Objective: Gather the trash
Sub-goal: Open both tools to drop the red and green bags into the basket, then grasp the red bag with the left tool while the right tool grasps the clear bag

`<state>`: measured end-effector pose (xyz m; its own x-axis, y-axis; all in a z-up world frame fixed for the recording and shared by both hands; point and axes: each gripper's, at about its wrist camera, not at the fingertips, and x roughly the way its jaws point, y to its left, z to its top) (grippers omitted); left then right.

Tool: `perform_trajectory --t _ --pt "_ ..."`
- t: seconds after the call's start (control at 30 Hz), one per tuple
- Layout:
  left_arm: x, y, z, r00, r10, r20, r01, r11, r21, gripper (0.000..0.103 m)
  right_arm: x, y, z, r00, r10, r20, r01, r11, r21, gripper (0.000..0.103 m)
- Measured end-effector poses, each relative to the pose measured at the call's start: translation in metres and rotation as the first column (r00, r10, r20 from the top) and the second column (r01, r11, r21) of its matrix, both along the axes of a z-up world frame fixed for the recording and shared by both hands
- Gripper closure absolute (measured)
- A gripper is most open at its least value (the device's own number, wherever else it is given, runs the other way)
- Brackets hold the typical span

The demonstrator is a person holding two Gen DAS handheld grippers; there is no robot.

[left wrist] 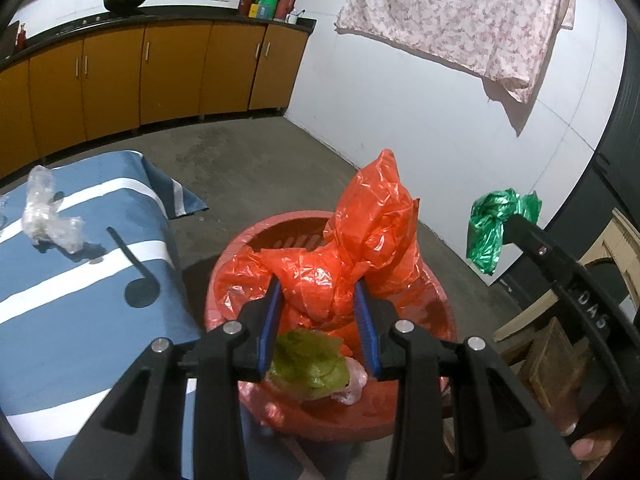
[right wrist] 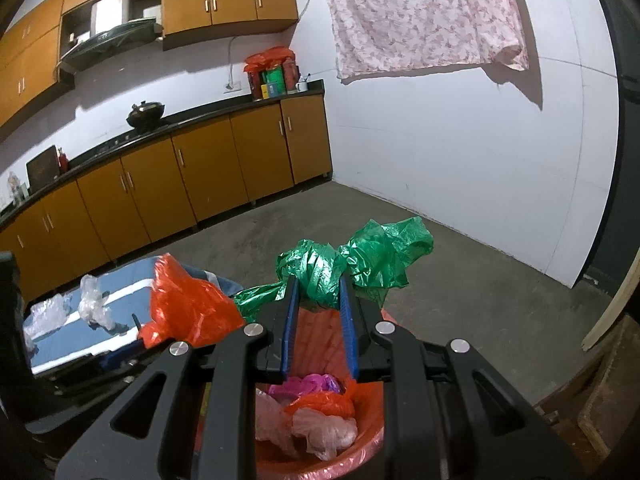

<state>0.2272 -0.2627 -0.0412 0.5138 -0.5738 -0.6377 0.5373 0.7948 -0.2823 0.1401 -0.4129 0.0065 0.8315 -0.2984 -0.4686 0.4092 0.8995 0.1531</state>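
The left claw (left wrist: 318, 304) is clamped on a crumpled orange bag (left wrist: 360, 248), held directly over the red bin (left wrist: 436, 308). That position suits a drop: the bag's bulk stands above the rim, so a release should land it inside.

The right claw (right wrist: 318, 296) grips a green bag (right wrist: 352, 264) and holds it above the far edge of the same bin, apparently waiting its turn rather than crowding the opening.

Inside the bin lie earlier pieces: pink, pale and orange wrappers (right wrist: 320, 412).

Clear plastic scraps (left wrist: 44, 216) sit on the blue table cover (left wrist: 80, 300), just beside the bin. In my judgement those remain to be collected, so the task is partway through.
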Motion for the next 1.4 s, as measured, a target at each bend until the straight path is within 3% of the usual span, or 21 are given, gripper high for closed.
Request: perform_trajectory --t 0.13,0.33,0.43,0.5,0.6,0.77,0.97,1.23,1.4 --pt "0.008 -0.005 -0.006 1.0 -0.006 -0.024 0.006 1.0 -0.004 0.062 0.002 -0.004 -0.004 1.0 0.023 0.014 -0.024 0.998 0.051 0.08" --pt "0.015 0.0 -0.016 0.998 0.01 -0.06 -0.01 1.0 -0.01 0.05 -0.002 -0.006 -0.009 1.0 0.019 0.023 -0.021 0.997 0.076 0.052" --pt "0.015 0.01 -0.016 0.999 0.031 -0.043 -0.031 1.0 0.006 0.044 -0.006 -0.006 -0.009 1.0 -0.006 0.022 0.005 0.998 0.064 0.039" --pt "0.014 0.017 -0.015 0.998 0.048 -0.028 -0.047 0.999 0.012 0.038 -0.01 -0.002 -0.008 0.999 -0.026 0.029 0.025 0.999 0.037 0.023" --pt "0.012 0.033 -0.012 0.996 0.088 -0.001 -0.088 0.996 0.025 0.031 -0.014 0.006 -0.005 0.999 -0.026 0.043 0.026 1.0 0.006 0.011" --pt "0.005 0.066 -0.009 0.987 0.155 0.043 -0.157 0.986 0.05 0.02 -0.012 0.022 0.0 0.999 -0.006 0.053 0.008 0.999 -0.041 0.004" --pt "-0.008 0.119 -0.003 0.961 0.249 0.12 -0.261 0.96 0.104 0.014 -0.001 0.049 0.0 0.998 0.046 0.04 -0.043 0.997 -0.06 0.003" --pt "-0.023 0.215 -0.003 0.892 0.412 0.184 -0.44 0.885 0.155 0.01 0.016 0.101 -0.004 0.988 0.155 0.008 -0.154 0.984 -0.092 0.003" --pt "-0.03 0.28 -0.007 0.826 0.528 0.196 -0.559 0.811 0.173 0.007 0.027 0.137 -0.008 0.976 0.22 -0.007 -0.219 0.971 -0.094 0.003"
